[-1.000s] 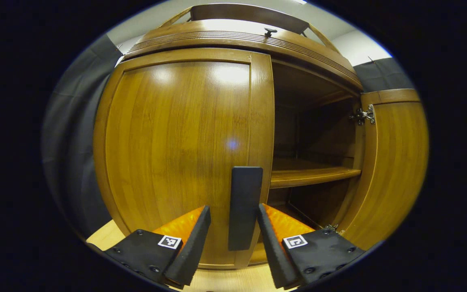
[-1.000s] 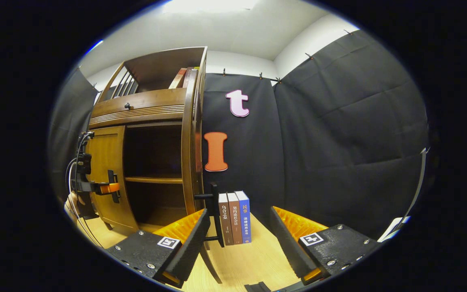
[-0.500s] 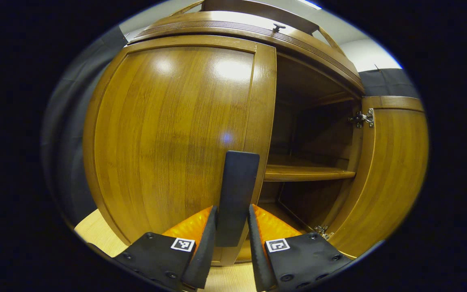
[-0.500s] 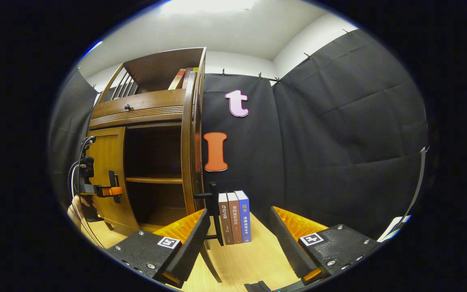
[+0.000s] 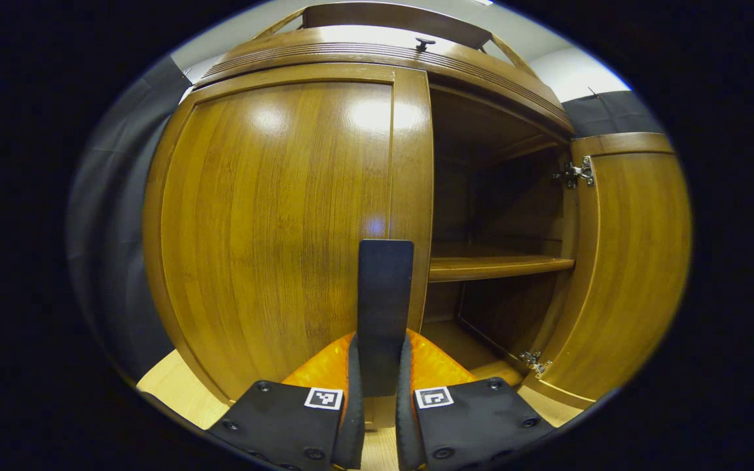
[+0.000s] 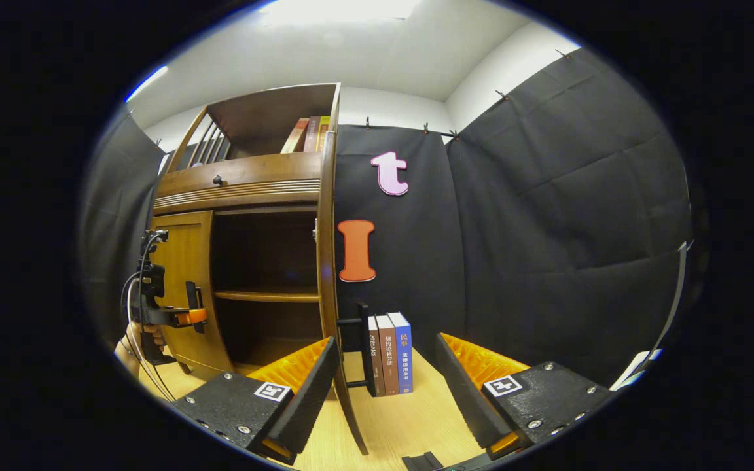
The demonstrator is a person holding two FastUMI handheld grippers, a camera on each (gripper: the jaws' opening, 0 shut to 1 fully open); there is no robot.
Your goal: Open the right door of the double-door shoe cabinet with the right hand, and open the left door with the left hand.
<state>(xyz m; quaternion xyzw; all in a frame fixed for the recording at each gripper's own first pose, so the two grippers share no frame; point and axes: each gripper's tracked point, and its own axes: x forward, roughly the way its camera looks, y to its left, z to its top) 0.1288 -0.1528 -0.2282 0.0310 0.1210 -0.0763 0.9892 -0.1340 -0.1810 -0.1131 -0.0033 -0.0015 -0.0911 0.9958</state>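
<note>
Left claw (image 5: 377,392) is clenched on the black handle (image 5: 385,307) of the left door (image 5: 272,222), both fingers pressing its sides; that door sits flush with the shoe cabinet (image 5: 377,55) front. Right door (image 5: 619,261) stands swung wide, baring the inner shelf (image 5: 495,267). Right claw (image 6: 387,392) is released, fingers spread, clear of the right door's edge and its handle (image 6: 362,340), with three upright books (image 6: 391,353) on the counter (image 6: 403,425) just past it. A hand (image 6: 129,340) holds the left claw at the left door.
</note>
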